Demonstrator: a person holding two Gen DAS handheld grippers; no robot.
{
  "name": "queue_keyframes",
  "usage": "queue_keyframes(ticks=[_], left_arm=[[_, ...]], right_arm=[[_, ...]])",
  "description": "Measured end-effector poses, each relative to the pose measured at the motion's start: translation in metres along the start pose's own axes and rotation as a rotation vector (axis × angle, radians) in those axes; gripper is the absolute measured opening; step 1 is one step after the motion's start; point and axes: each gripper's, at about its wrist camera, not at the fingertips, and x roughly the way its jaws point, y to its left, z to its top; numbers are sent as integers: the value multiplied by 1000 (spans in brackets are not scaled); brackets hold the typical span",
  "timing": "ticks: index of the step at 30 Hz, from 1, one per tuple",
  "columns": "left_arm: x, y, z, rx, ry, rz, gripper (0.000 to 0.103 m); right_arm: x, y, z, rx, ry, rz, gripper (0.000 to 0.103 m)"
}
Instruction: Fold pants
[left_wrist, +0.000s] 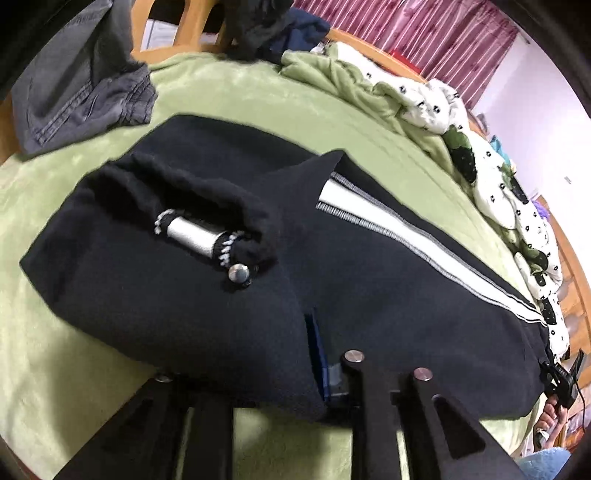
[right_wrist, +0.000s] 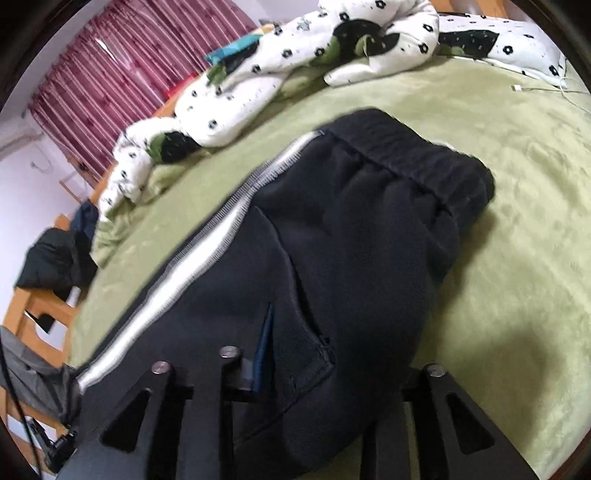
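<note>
Black pants (left_wrist: 221, 295) with a white side stripe (left_wrist: 406, 236) lie on the green bed cover (left_wrist: 240, 99). One ribbed cuff is folded back on top of them. In the right wrist view the pants (right_wrist: 369, 258) show their elastic waistband (right_wrist: 406, 158) at the far end. My left gripper (left_wrist: 295, 387) has its jaws apart around the near edge of the pants. My right gripper (right_wrist: 325, 384) also has its jaws apart, with the near fold of the pants between them. Neither pair of fingers visibly pinches the cloth.
Grey trousers (left_wrist: 81, 88) lie at the far left of the bed. A white flower-print quilt (right_wrist: 280, 74) is bunched along the far edge. Dark clothes (right_wrist: 55, 258) hang on the wooden bed frame (right_wrist: 33, 310). A red curtain (right_wrist: 110, 74) is behind.
</note>
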Motion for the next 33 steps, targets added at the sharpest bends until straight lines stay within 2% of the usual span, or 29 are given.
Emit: queue_keyframes(ticks=[2,4,6,8,11,12,13,14,15,17,19,20,21,22,24,26,29,30,31,33], left_arm=[[-12,2,-5,23,0,15,37],[-28,2,-12,71,-28,40,39],[-46,3,-20,113,-66,62,39],[-58,1,-22,129,-97,65,39],[-65,-8,-12,177,-147,120,39],[-64,-10,-6,185,-162,144,39],[-62,-12,1,186,-169,152,39],[-57,-13,8,182,-169,156,39],[-52,-12,15,174,-165,165,39],[-43,-10,21,165,-160,172,39],[-30,-9,27,162,-155,194,38],[-24,-9,31,170,-156,211,34],[-20,-9,36,184,-162,214,9],[-19,-11,42,189,-170,228,9],[-26,-8,63,182,-238,252,9],[-34,1,87,157,-294,242,9],[-31,22,127,81,-297,215,13],[-28,27,134,70,-278,208,24],[-24,33,142,64,-256,220,49],[-22,41,144,60,-263,246,77]], right_arm=[[-13,-7,-1,7,-36,-9,46],[-23,-14,3,25,-101,-45,67],[-21,-19,11,46,-124,-73,70],[-8,-21,19,52,-98,-56,70],[16,-19,27,79,-71,-80,69],[19,-18,29,83,-71,-94,62],[18,-15,33,70,-94,-137,40],[15,-16,38,59,-112,-133,32],[9,-19,43,69,-137,-97,30],[5,-27,47,127,-149,-47,30],[11,-23,44,109,-122,-99,31],[14,-19,40,75,-101,-136,35],[15,-17,37,51,-88,-158,38],[13,-16,33,28,-79,-175,43],[-4,-17,27,12,-97,-205,43],[-20,-17,24,6,-115,-222,46],[-41,-10,21,10,-140,-248,46],[-47,-4,21,8,-151,-261,46],[-51,2,21,3,-159,-267,46],[-60,20,20,-25,-188,-271,46]])
